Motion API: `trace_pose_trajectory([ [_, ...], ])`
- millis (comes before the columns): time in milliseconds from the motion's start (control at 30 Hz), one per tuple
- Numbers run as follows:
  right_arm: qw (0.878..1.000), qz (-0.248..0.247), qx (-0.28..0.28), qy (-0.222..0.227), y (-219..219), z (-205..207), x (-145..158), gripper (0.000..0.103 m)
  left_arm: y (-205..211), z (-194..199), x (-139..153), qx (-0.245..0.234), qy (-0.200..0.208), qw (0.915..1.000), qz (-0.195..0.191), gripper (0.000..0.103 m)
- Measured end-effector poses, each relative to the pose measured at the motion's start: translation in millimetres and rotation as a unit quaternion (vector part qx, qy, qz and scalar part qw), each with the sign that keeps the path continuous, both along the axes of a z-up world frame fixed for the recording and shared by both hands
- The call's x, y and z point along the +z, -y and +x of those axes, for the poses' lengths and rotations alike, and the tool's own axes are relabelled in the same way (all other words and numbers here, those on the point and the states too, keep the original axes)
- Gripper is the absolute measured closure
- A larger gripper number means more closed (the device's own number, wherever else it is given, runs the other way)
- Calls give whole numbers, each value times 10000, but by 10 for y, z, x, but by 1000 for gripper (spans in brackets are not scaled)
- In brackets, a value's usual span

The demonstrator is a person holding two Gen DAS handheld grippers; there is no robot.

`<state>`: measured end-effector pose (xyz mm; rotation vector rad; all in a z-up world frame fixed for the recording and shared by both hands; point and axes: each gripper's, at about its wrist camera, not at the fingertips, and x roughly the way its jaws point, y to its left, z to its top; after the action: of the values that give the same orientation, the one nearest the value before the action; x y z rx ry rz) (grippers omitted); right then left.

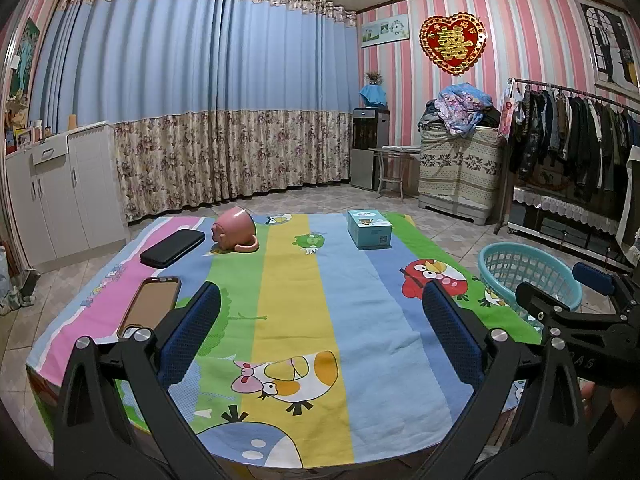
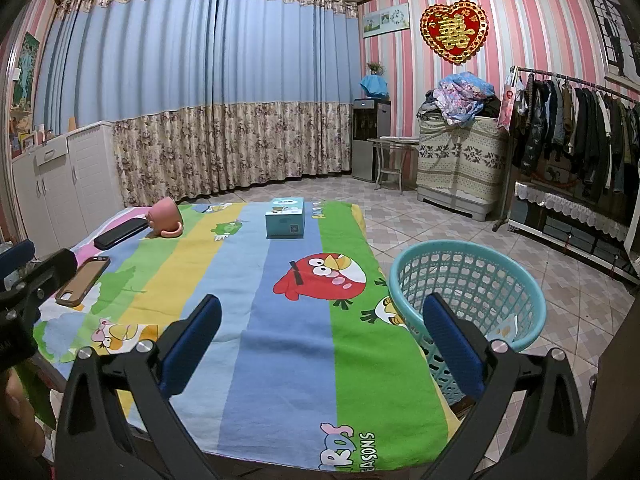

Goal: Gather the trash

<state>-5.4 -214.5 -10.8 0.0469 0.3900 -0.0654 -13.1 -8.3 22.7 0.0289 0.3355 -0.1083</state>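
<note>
A teal plastic basket (image 2: 468, 280) stands on the floor at the table's right edge, with a scrap of paper (image 2: 506, 326) inside; it also shows in the left wrist view (image 1: 528, 268). My left gripper (image 1: 320, 304) is open and empty above the near part of the cartoon tablecloth (image 1: 292, 280). My right gripper (image 2: 322, 316) is open and empty, above the table's right side next to the basket. The right gripper also shows at the right edge of the left wrist view (image 1: 568, 304).
On the table lie a tipped pink mug (image 1: 236, 230), a black case (image 1: 172, 248), a phone in a brown case (image 1: 150, 306) and a light blue box (image 1: 368, 228). A white cabinet (image 1: 60, 192) stands left, a clothes rack (image 1: 580, 140) right.
</note>
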Motion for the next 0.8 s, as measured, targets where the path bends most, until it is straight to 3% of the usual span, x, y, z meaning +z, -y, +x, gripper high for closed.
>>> trace_pose_trajectory([
  [800,10000,-9,5,-5,-12,3,-7,5,-6,4,-10,2,8,10000,0,5],
])
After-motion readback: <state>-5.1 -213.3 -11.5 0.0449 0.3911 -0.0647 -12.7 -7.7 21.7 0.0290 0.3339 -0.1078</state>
